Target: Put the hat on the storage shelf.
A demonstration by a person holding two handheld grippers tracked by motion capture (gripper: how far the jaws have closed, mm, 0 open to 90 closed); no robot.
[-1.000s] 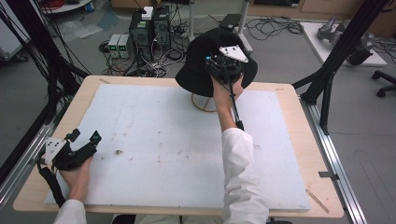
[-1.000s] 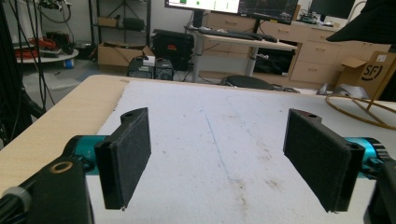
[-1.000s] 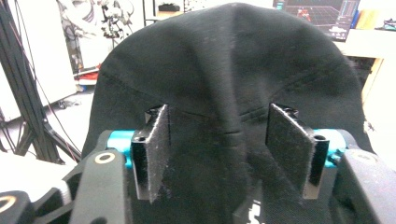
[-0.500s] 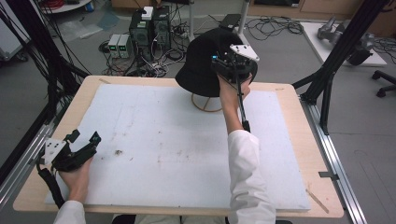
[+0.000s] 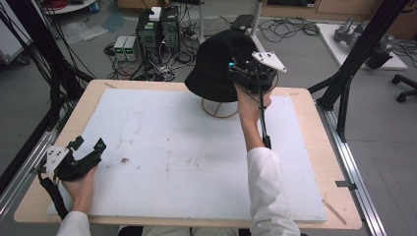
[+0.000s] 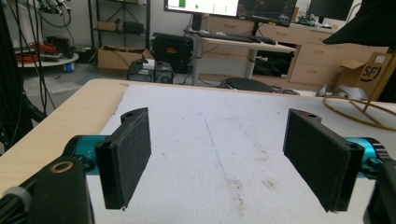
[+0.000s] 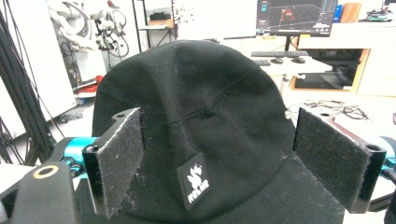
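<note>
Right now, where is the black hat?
In the high view the black hat sits on a wire stand at the table's far edge, right of centre, with the open right gripper at its crown.

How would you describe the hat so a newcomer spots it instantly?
Start at the white mat covering the wooden table. At its far edge stands a gold wire stand. The black bucket hat sits on it, with a small white logo tag on the crown.
</note>
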